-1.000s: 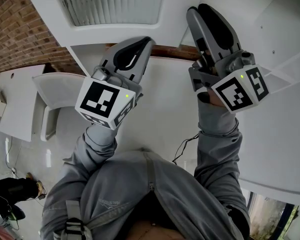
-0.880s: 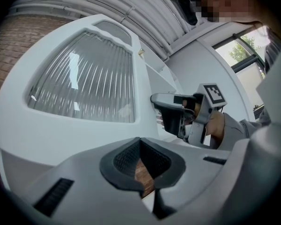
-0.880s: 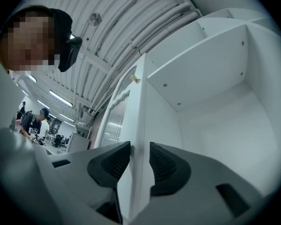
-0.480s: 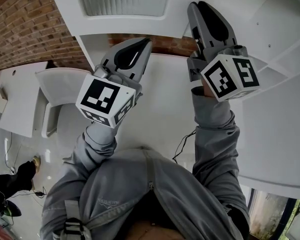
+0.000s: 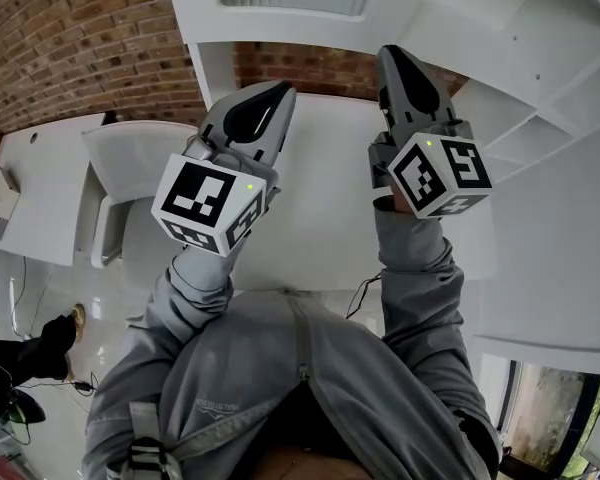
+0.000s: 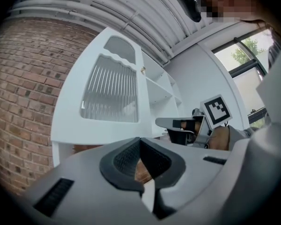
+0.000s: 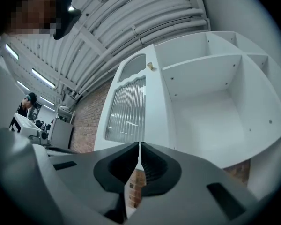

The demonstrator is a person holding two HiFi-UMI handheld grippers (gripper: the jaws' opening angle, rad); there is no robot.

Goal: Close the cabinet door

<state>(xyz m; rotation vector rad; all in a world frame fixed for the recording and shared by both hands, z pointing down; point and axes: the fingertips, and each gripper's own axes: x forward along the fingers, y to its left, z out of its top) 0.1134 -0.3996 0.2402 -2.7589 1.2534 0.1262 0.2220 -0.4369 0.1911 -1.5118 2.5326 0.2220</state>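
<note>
The cabinet door point(image 7: 126, 109), with its ribbed glass pane, stands swung out to the left of the bare shelves point(image 7: 210, 102), so nothing of the closing is done yet. The right tool point(image 5: 392, 56) has just been closing its jaws, now all but together on nothing. The left tool point(image 5: 280, 90) is likewise pinched together and empty, and neither touches the door.

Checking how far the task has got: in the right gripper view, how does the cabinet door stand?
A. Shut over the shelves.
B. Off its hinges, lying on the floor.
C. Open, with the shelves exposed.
C: the cabinet door, with its ribbed pane, stands turned aside at the left, and the white shelves show uncovered beside it.
</note>
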